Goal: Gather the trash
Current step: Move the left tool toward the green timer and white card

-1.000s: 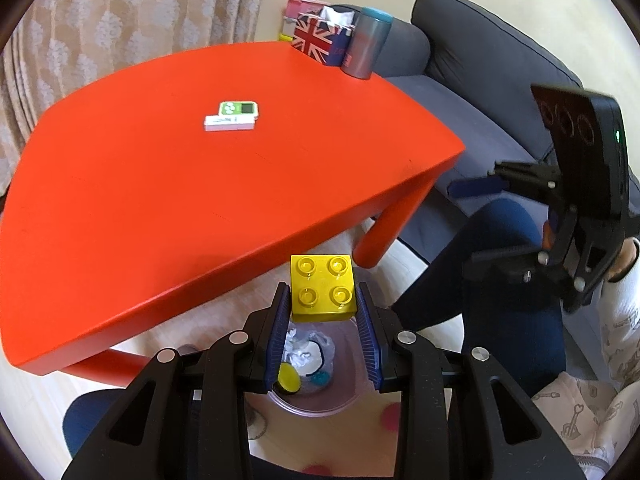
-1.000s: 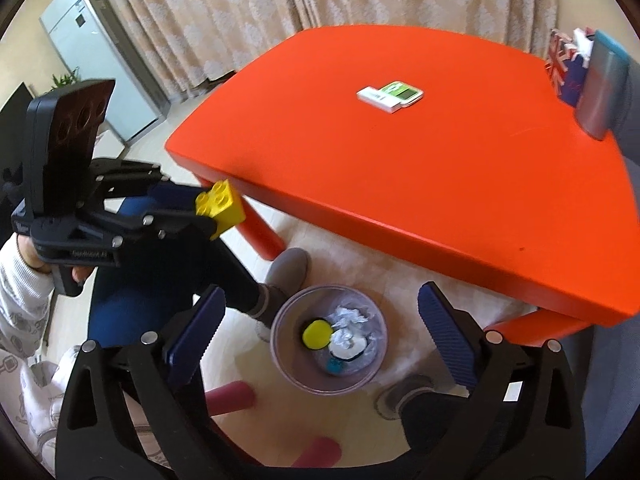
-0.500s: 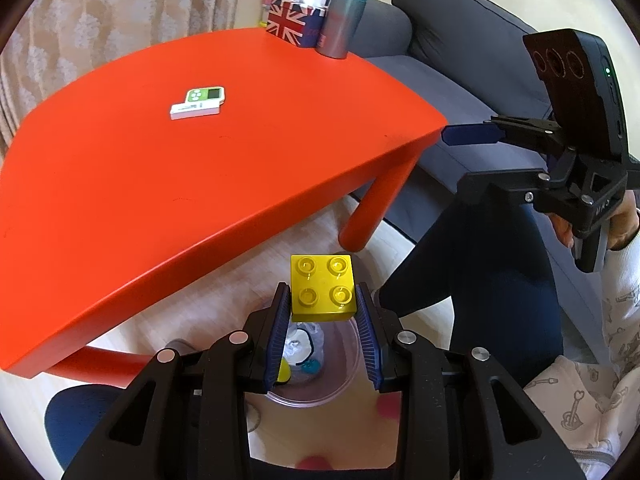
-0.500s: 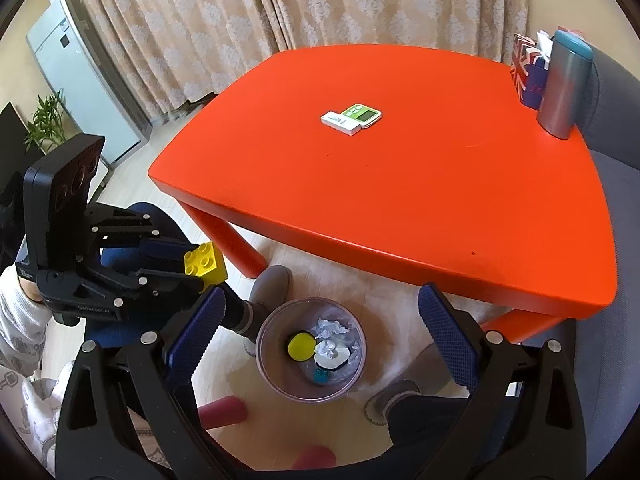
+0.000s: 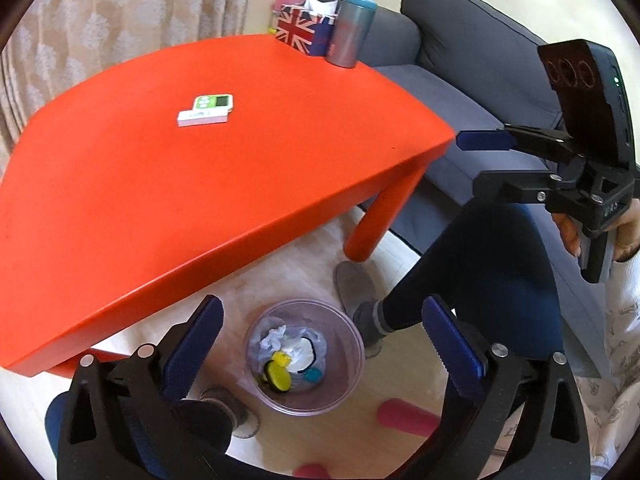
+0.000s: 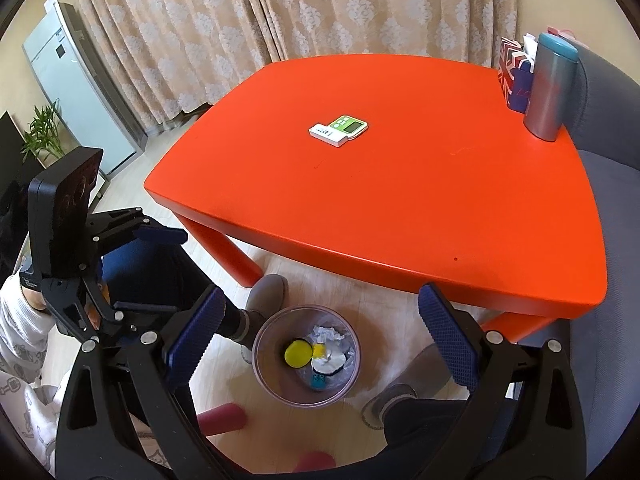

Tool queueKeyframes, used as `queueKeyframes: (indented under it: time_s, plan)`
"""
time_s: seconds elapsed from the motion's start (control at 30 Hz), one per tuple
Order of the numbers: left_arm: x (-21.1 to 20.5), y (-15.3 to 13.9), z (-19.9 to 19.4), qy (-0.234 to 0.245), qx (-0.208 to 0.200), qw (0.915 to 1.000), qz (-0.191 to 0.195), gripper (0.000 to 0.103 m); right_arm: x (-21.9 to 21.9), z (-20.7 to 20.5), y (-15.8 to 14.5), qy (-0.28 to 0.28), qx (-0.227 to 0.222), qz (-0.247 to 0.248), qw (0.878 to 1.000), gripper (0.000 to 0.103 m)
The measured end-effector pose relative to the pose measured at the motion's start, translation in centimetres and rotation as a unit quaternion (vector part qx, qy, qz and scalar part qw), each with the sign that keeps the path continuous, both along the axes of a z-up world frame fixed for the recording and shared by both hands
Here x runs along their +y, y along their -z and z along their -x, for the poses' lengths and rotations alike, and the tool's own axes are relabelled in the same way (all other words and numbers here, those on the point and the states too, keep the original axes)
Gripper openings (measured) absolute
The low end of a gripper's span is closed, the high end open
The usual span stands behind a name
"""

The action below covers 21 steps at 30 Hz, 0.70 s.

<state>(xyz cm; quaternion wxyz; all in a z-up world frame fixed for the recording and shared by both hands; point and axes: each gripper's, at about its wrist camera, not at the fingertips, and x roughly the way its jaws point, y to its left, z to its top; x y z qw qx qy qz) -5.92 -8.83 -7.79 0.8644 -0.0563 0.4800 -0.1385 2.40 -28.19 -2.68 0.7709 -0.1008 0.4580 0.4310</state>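
1. Brick [image 5: 280, 359]: yellow, now lying in the bin [image 5: 352, 376] among crumpled paper [image 5: 276, 338], next to a yellow disc [image 5: 279, 376] and a small teal piece [image 5: 312, 375]. Half a second ago it was clamped in the left gripper above the bin; it has dropped.
2. Left gripper [image 5: 320, 344]: jaws now wide apart, nothing between them, hanging over the bin. Right wrist view shows the same [image 6: 160, 270], fingers spread.
3. Right gripper [image 6: 318, 338]: jaws wide apart and empty, as in both earlier frames; also above the bin. Seen from the left wrist [image 5: 480, 164], upper blue pad clear, lower finger partly hidden.
4. Bin: clear plastic, round, on the floor just off the table [image 6: 400, 208] edge, between the person's slippered feet [image 6: 266, 292].
5. Table: orange, low. On it a green timer [image 6: 348, 125] touching a white box [image 6: 329, 135]; at the far corner a grey tumbler [image 6: 552, 92] beside a Union Jack box [image 6: 514, 80].
6. Room: grey sofa [image 5: 472, 64] behind the table, beige patterned curtains [image 6: 280, 12], pale wood floor, potted plant [image 6: 42, 136] at left.
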Motion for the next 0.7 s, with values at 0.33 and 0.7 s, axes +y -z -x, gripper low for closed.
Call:
queueKeyframes:
  time_s: [0.33, 0.7]
  plan:
    - [1.0, -0.9, -0.3, -0.021, -0.010, 0.9997, -0.009, 0.096, 0.1, -0.4, -0.1, 0.004, -0.003, 0.000, 1.000, 0.098]
    - [3.6, -3.2, -3.3, -0.058, -0.038, 0.9974, -0.021, 0.096, 1.5, -3.8, -1.6, 0.025, -0.023, 0.003, 0.999, 0.099]
